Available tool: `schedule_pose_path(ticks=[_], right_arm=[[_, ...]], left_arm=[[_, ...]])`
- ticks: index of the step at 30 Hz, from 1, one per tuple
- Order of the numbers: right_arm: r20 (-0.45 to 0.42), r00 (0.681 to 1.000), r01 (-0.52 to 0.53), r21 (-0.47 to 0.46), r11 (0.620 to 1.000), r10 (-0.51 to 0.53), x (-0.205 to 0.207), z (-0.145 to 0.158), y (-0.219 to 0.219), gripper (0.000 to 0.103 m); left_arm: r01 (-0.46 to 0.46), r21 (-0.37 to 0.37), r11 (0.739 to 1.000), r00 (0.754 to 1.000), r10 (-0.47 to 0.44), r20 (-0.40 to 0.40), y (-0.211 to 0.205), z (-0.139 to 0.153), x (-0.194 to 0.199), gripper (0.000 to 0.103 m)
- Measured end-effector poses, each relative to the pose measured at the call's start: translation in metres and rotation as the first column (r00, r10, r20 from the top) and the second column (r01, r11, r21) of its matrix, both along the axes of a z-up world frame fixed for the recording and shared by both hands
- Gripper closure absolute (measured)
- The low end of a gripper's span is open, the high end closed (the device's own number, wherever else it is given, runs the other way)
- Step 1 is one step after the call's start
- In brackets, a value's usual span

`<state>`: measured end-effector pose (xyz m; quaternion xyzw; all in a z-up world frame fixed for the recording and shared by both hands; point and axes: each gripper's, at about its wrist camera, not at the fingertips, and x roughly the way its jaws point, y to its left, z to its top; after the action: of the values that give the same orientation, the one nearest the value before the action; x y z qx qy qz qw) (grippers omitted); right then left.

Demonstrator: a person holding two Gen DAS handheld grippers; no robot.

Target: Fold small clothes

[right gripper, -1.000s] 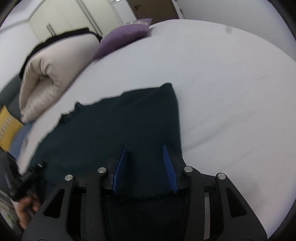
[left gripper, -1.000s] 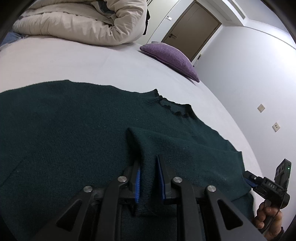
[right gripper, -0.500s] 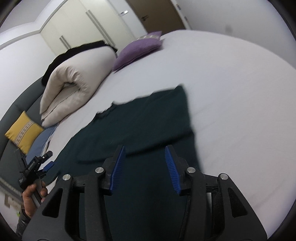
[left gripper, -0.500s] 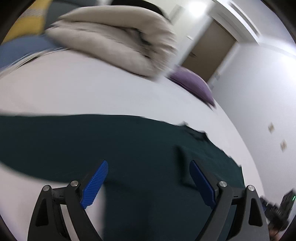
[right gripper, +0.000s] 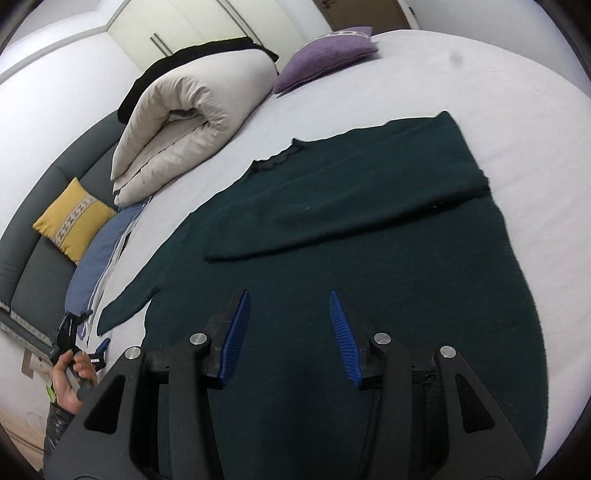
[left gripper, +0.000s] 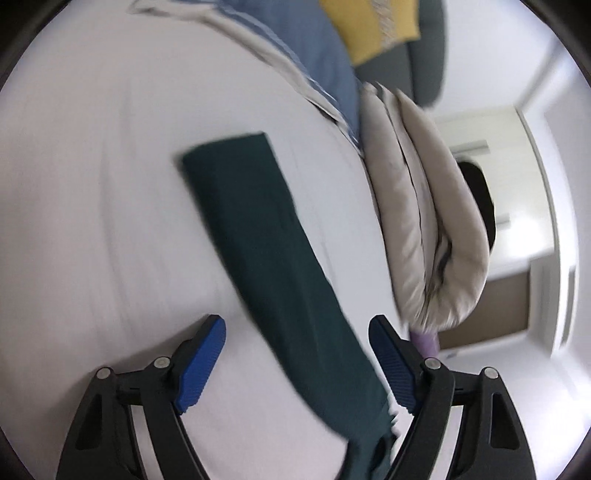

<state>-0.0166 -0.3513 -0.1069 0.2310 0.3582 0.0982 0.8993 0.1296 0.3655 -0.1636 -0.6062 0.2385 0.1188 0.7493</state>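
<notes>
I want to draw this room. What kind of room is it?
Most likely a bedroom: a big bed with a folded cream duvet, a purple pillow, and wardrobe doors behind.

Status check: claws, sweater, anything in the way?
Left claw closing, empty, over the spread sleeve. Right claw open above the sweater, other sleeve folded across. Rolled duvet well clear.

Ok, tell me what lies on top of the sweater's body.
One sleeve is folded across the dark green sweater. The other sleeve lies off it, on the bed sheet.
</notes>
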Motion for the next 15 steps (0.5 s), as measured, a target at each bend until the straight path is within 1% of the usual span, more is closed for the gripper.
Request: schedule_pose_path(ticks=[2, 4, 6, 7, 8, 9, 10, 11, 13, 15], right_arm=[[-0.001, 1.0, -0.006, -0.002, 1.0, 0.006, 0.0, 0.001, 0.006, 0.06], [-0.003, 1.0, -0.011, -0.003, 1.0, 0.011, -0.002, 0.002, 0.012, 0.06], [-0.006, 1.0, -0.017, 0.0, 1.0, 0.017, 0.004, 0.001, 0.014, 0.06], [-0.007, 1.0, -0.018, 0.003, 1.0, 0.018, 0.006, 0.0, 0.015, 0.06], [-0.008, 1.0, -0.018, 0.005, 1.0, 0.018, 0.006, -0.001, 0.016, 0.06], [-0.009, 1.0, -0.019, 0.009, 1.0, 0.019, 0.007, -0.003, 0.016, 0.06], [-0.01, 1.0, -0.018, 0.013, 1.0, 0.019, 0.008, -0.004, 0.016, 0.06], [-0.01, 1.0, -0.018, 0.02, 1.0, 0.019, 0.007, -0.005, 0.016, 0.06], [-0.007, 1.0, -0.02, 0.028, 0.999, 0.02, 0.008, -0.007, 0.016, 0.06], [-0.001, 1.0, -0.016, 0.033, 0.999, 0.016, 0.008, -0.008, 0.013, 0.06]], left_arm=[[-0.041, -0.031, 0.999, 0.999, 0.041, -0.002, 0.006, -0.004, 0.005, 0.021], [-0.059, -0.033, 0.998, 0.998, 0.059, -0.005, 0.017, -0.002, 0.009, 0.021], [-0.071, -0.046, 0.996, 0.997, 0.07, -0.007, 0.022, -0.005, 0.017, 0.032], [-0.082, -0.065, 0.995, 0.997, 0.081, -0.02, 0.026, -0.011, 0.02, 0.05], [-0.091, -0.093, 0.992, 0.995, 0.088, -0.038, 0.031, -0.019, 0.02, 0.075], [-0.097, -0.118, 0.988, 0.994, 0.09, -0.057, 0.033, -0.025, 0.021, 0.086], [-0.094, -0.127, 0.987, 0.994, 0.085, -0.073, 0.033, -0.027, 0.024, 0.095], [-0.082, -0.1, 0.992, 0.994, 0.075, -0.076, 0.03, -0.023, 0.026, 0.095], [-0.037, -0.006, 0.999, 0.997, 0.037, -0.066, 0.02, -0.004, 0.028, 0.095], [0.018, 0.086, 0.996, 0.999, -0.013, -0.05, 0.002, 0.019, 0.04, 0.095]])
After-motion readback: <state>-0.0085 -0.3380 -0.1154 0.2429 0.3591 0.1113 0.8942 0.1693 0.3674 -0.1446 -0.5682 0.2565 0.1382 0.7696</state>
